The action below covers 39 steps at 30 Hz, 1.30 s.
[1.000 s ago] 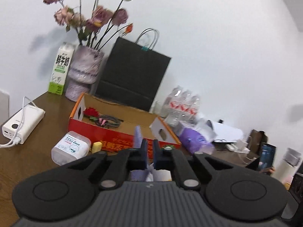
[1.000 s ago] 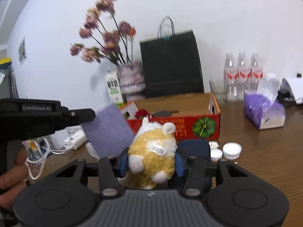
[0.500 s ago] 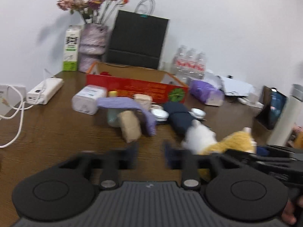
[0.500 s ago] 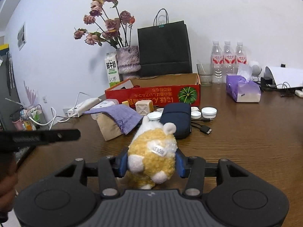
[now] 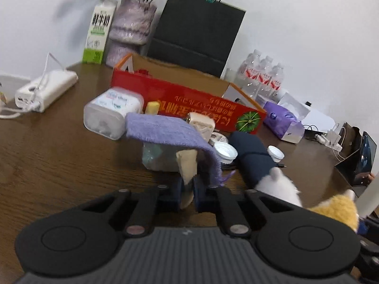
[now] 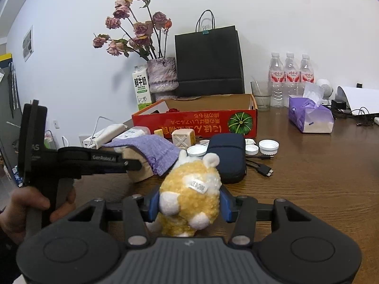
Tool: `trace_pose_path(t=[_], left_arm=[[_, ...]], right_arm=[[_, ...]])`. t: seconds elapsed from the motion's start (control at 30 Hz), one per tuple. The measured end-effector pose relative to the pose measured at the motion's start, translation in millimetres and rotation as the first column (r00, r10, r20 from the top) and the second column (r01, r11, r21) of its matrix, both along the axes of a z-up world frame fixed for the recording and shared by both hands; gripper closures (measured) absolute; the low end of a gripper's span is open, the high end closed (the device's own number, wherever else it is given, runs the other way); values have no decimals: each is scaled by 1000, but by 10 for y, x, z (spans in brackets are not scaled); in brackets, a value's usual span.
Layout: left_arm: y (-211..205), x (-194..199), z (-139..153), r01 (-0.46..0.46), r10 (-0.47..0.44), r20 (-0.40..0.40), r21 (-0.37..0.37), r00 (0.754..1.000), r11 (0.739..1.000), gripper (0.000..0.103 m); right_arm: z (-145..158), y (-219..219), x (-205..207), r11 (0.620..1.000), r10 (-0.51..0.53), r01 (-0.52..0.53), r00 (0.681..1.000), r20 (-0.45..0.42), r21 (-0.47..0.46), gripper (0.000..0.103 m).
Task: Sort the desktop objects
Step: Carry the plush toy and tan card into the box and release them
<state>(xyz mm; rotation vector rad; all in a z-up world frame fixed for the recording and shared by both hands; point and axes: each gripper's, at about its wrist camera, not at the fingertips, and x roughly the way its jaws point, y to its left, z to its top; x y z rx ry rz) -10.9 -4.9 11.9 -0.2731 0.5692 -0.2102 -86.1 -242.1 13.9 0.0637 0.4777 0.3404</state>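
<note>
1. At nine o'clock of the plush toy (image 6: pixel 191 189), a person's hand (image 6: pixel 23 206) grips the left hand-held gripper (image 5: pixel 190 189). Its jaws have just been closing and now pinch the near edge of a tan block (image 5: pixel 187 165).
2. A purple cloth (image 6: pixel 151 149) drapes over that block, at about ten o'clock of the toy.
3. The right hand-held gripper (image 6: pixel 189 203) is part-spread, its blue pads pressing both sides of the yellow-and-white plush toy, which is held above the bench (image 6: pixel 308 189).
4. The red cardboard box (image 6: pixel 196 125) stands at twelve o'clock of the toy, towards the wall.
5. A navy zip case (image 6: pixel 229 156) lies at one o'clock, just beyond the toy.
6. White bottle caps (image 6: pixel 268 146) sit at two o'clock, beside the case.
</note>
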Motion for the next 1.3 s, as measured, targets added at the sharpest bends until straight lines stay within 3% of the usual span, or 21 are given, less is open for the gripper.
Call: trace_pose_path(t=[0.13,0.27,0.33,0.43,0.47,0.53,0.57,0.6,0.7,0.8,1.07,1.17,1.3], left_arm=[[-43,-357,195,25,-26,44,25,999,999,97],[-129,-729,331,82,-83,16,90,996,993,97],[-156,-852,312,89,-87,-22,129,996,988,96],[-162,-882,157,93,-86,-57,130,995,987,93],[-183,-852,105,89,-79,-75,144,994,986,91],[-206,-802,32,88,-75,-90,156,993,984,63],[-212,-789,9,86,-74,-85,157,994,984,61],[-215,-774,-7,77,-65,-80,164,995,983,63],[-190,-713,-25,61,-47,-92,154,995,986,90],[-164,-709,-1,47,-36,-80,143,996,989,98],[-61,-773,517,34,-38,45,92,998,995,99],[10,-450,803,10,-13,46,76,999,997,99],[65,256,1204,-24,12,111,101,994,995,99]], right_arm=[[20,49,-56,1000,16,-15,1000,10,-26,55],[58,92,-154,997,44,-45,999,-11,-64,55],[94,107,-242,994,59,-59,998,-5,-90,54],[109,163,-307,992,75,-73,997,17,-100,50],[88,198,-292,992,79,-77,997,15,-100,50],[13,279,-231,990,91,-92,996,-18,-107,50],[-27,307,-204,990,99,-102,995,-30,-96,50],[-50,322,-186,991,102,-104,994,-36,-80,50],[-61,339,-157,995,76,-77,997,-26,-57,53],[-29,290,-148,997,69,-70,997,-26,-37,55],[244,70,-61,1000,18,-18,999,33,1,55],[465,5,135,1000,7,-6,997,82,-17,55],[834,-14,684,999,19,-12,989,143,-49,55]])
